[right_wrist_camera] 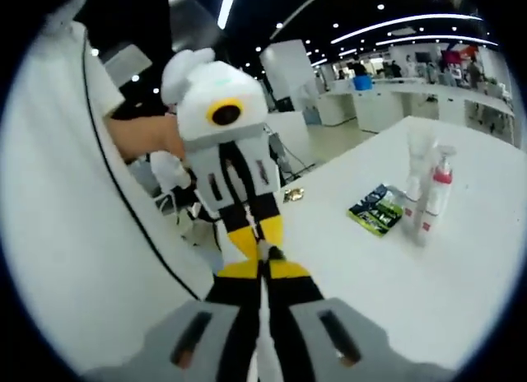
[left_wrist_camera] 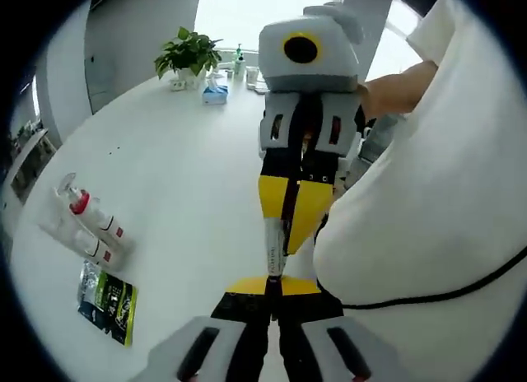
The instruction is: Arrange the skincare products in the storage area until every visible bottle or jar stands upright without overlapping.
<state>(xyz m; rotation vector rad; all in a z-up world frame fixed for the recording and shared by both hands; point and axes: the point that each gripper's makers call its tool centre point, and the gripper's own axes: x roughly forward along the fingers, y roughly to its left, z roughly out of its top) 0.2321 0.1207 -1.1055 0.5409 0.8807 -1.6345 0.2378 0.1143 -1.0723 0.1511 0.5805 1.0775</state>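
Pinching a slim white tube (left_wrist_camera: pixel 275 244) with the left hand-held gripper (left_wrist_camera: pixel 274 290), jaws pressed together on its near end. Gripping the same tube from the opposite end with the right hand-held gripper (left_wrist_camera: pixel 278 265), yellow jaws likewise closed on it, so holding the tube in the air between the 2 tools, above the near edge of the counter (right_wrist_camera: pixel 461 291) and close to the person's white-clad body. Judging the tube as light and soft-walled, with printed lettering on a smooth, probably slippery skin; expecting it to flatten or slide under hard pressure. Advising a hold low on the stiffer crimped or capped end, with 1 tool releasing before the other sets it down. Standing well apart from the tube, farther out on the counter: 2 pump bottles (right_wrist_camera: pixel 432 193) with red collars, upright in the right gripper view and close together, possibly touching; not resolving whether clear packaging is surrounding them. Treating these as rigid, top-heavy and easy to tip; taking them at the body, not at the pump head. Lying flat just beside the bottles: a green-and-black sachet (right_wrist_camera: pixel 376 207). Sitting at the far end of the counter: a potted plant (left_wrist_camera: pixel 189 53) and a tissue box (left_wrist_camera: pixel 216 92).
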